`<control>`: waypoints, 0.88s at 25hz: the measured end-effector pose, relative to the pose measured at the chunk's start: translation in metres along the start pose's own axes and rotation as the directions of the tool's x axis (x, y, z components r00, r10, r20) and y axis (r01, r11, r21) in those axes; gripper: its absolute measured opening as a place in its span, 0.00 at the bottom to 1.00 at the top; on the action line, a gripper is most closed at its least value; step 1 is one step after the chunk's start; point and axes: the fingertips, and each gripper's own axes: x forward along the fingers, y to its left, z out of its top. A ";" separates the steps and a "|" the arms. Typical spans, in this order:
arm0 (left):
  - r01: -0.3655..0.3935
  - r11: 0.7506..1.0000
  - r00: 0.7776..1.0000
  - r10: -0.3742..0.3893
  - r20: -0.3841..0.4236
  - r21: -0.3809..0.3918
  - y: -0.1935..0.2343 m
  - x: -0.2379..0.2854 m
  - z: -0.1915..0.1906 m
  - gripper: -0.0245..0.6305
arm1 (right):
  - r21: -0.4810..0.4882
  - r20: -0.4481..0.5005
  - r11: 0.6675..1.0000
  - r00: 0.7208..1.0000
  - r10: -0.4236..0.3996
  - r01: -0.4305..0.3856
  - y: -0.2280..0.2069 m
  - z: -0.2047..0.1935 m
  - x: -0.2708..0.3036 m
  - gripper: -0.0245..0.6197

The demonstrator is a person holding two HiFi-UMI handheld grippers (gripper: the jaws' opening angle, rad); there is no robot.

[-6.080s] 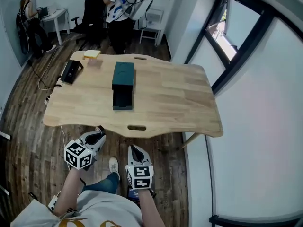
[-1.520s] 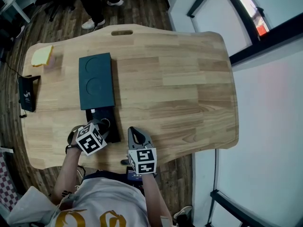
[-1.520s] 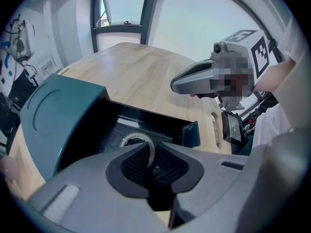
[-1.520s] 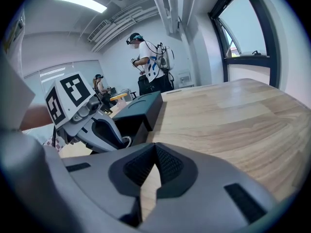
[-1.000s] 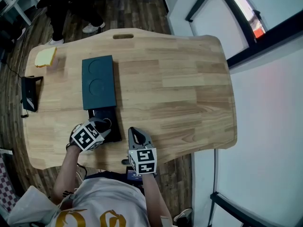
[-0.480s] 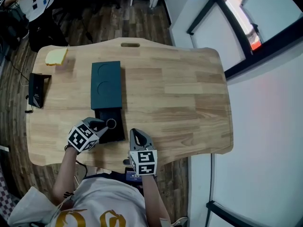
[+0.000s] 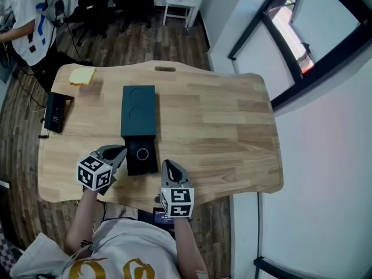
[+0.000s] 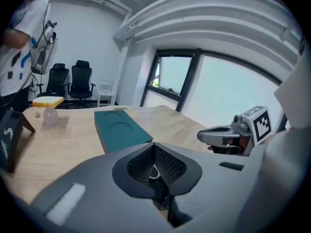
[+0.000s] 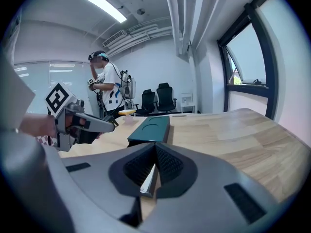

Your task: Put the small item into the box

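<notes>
At the near edge of the light wooden table (image 7: 221, 132), a small pale ring (image 7: 143, 153) lay inside the open black box tray (image 7: 136, 166), which would explain why the left gripper (image 7: 119, 151) just beside it and the right gripper (image 7: 168, 166) nearby both sat pinched closed on nothing.

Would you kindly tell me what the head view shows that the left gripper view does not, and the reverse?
Only the head view: a ring lying in the black tray, seen plainly from above. Only the left gripper view: the ceiling and the left gripper with pads closed together. Both: the wooden table, the green lid, the yellow sponge, the black stand and the right gripper.
</notes>
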 end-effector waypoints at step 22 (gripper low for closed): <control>-0.031 0.999 0.993 0.027 0.119 0.030 -0.012 -0.036 0.003 0.04 | -0.036 0.026 0.998 0.999 -0.048 0.048 0.012 0.010 -0.024 0.05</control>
